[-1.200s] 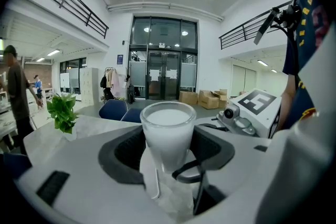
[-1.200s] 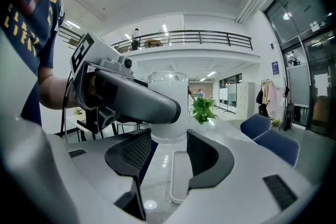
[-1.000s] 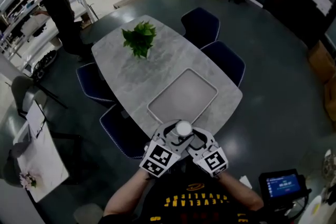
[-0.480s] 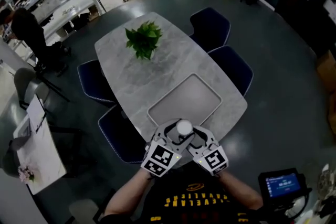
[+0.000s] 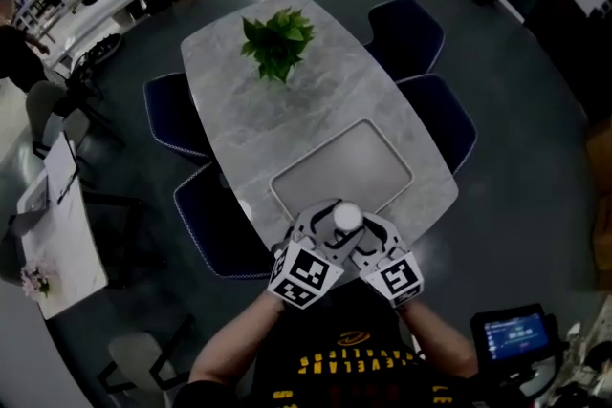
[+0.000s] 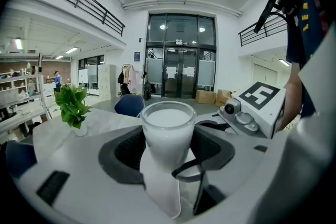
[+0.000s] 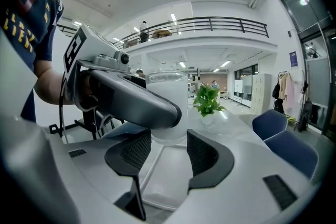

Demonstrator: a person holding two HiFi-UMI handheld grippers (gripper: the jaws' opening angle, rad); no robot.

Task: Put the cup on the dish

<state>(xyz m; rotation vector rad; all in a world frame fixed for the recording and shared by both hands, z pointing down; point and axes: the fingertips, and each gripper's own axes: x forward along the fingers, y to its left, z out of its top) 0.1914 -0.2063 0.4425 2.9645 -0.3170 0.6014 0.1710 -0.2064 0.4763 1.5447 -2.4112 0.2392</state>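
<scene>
**Cup in the left tongs, dish waiting just ahead**

Closest in, the left gripper is clamped on the cup, its dark pads pressing either side of the frosted wall below the rim. The cup stands upright and looks filled with something white, and it hangs over the table's near edge. The right gripper sits just beside it with its jaws apart and nothing gripped. The cup shows just past its tips, partly behind the left tong's jaw.

Just beyond lies the dish, a shallow rectangular tray with a pale rim, bare, on the grey table. Farther off, a potted plant stands well clear of it.

The step in hand is the carry and set-down. It probably goes best with the cup kept level, moved forward past the near rim and lowered until its base rests flat on the tray floor. Only then should the left jaws ease apart. The right tongs should stay out of the way.
</scene>
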